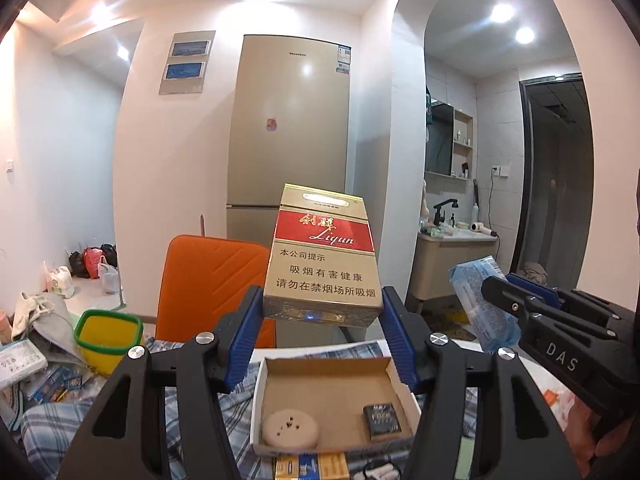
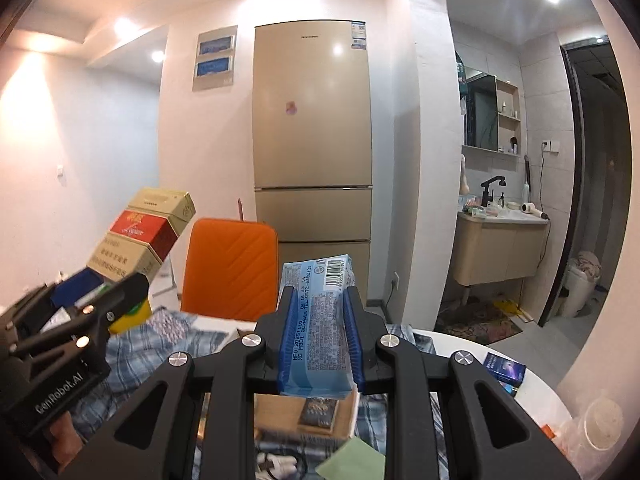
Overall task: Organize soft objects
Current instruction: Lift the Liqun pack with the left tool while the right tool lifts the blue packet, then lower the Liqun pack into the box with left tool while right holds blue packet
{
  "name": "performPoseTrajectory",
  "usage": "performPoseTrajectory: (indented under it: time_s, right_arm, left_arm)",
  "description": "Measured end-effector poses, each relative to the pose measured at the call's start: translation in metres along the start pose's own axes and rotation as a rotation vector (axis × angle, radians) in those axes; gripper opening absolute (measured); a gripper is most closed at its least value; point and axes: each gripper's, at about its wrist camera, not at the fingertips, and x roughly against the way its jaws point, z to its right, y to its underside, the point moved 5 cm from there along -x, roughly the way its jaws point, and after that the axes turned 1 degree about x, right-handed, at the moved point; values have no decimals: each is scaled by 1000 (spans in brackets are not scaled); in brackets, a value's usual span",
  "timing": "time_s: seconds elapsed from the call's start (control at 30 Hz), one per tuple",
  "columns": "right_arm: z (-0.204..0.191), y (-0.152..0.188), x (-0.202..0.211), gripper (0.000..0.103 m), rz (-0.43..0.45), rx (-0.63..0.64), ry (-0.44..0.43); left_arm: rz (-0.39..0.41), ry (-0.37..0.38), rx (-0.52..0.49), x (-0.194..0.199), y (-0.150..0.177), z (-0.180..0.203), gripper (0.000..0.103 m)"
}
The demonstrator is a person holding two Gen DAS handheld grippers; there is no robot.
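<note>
Cigarette pack (image 1: pixel 322 264): gold with a red band. Tissue packet (image 2: pixel 318 322): pale blue, black print. Chair (image 1: pixel 212 280): orange, chevron-stitched. Bin (image 1: pixel 108 338): yellow, green-rimmed. Cloth (image 1: pixel 232 420): blue-and-white plaid. Fridge (image 2: pixel 312 120): champagne gold.

**Two packs held above the cardboard tray**

A gold and red cigarette pack (image 1: pixel 322 258) stands nearly upright in the air, directly above the open cardboard tray (image 1: pixel 325 368), its printed face toward the camera. A light-blue tissue packet (image 2: pixel 318 324), barcode at its far end, is raised above the same tray, to the pack's right.
</note>
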Motion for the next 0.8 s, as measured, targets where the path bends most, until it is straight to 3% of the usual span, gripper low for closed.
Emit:
performPoseTrajectory:
  time_s: [0.27, 0.67, 0.8]
  right_arm:
    - [4, -23, -20, 25, 29, -41, -10]
    - [14, 23, -83, 25, -123, -57, 1]
    - [13, 37, -102, 25, -175, -55, 1]
  left_arm:
    - [-18, -23, 14, -21, -1, 0, 57]
    - [-158, -43, 31, -64, 34, -15, 57]
    - [-262, -63, 25, -83, 52, -17, 57]
